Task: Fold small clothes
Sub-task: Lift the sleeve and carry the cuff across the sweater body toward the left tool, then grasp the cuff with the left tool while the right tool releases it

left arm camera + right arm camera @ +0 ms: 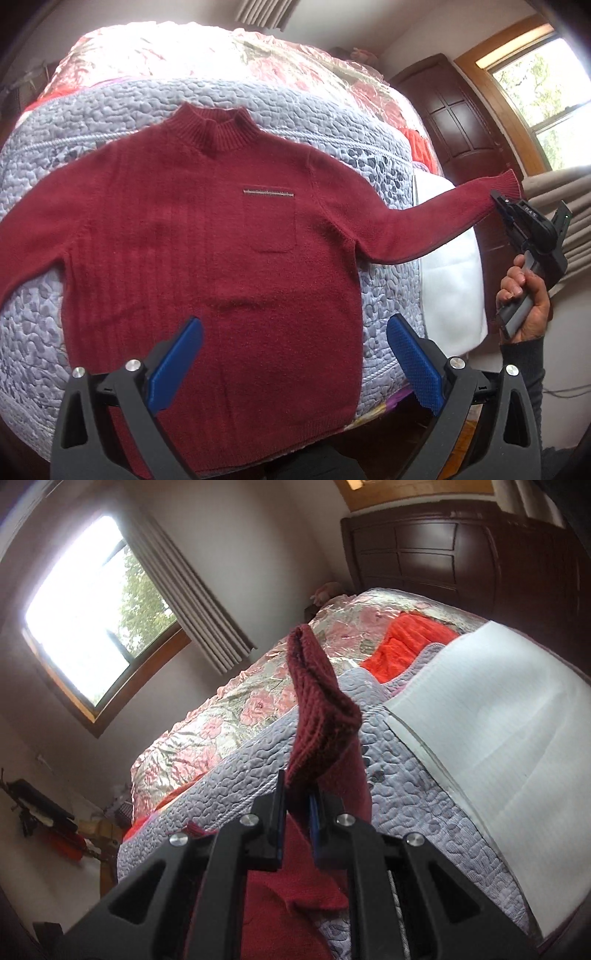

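A lavender quilted bedspread (332, 122) carries the dark red sweater (207, 236), laid flat and face up, collar away from us. Off the sweater's pocket side, our right gripper (297, 805) is clamped on the sleeve cuff (317, 686), lifting it clear of the quilt — the knit droops over the jaws, soft and light. Near the sweater's hem our left gripper (293, 354) hovers with fingers wide apart, holding nothing. We judge the ribbed cuffs and hem the surest holds — thicker, less stretchy.
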Tool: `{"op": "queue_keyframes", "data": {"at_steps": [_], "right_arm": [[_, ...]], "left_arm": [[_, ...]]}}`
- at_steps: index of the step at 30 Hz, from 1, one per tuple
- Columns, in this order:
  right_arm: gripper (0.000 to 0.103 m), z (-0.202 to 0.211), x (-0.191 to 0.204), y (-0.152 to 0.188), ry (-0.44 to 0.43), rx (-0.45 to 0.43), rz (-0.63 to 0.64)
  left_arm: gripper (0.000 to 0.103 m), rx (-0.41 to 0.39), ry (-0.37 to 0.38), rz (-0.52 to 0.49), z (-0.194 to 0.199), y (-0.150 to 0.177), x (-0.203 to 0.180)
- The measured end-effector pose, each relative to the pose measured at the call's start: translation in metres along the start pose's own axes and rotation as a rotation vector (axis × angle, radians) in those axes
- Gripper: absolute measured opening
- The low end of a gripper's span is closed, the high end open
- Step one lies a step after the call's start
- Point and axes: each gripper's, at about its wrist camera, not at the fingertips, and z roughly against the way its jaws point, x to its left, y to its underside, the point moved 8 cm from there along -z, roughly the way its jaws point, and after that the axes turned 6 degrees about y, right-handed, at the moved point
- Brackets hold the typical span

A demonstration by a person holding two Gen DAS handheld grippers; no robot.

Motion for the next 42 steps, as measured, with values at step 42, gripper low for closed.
{"op": "queue_keyframes", "data": {"at_steps": [42], "right_arm": [[0.05, -0.084, 0.144, 0.327, 0.136, 0.389, 0.871]], "left_arm": [[0.099, 0.15, 0.537, 0.618, -0.187, -0.084, 0.119]]}}
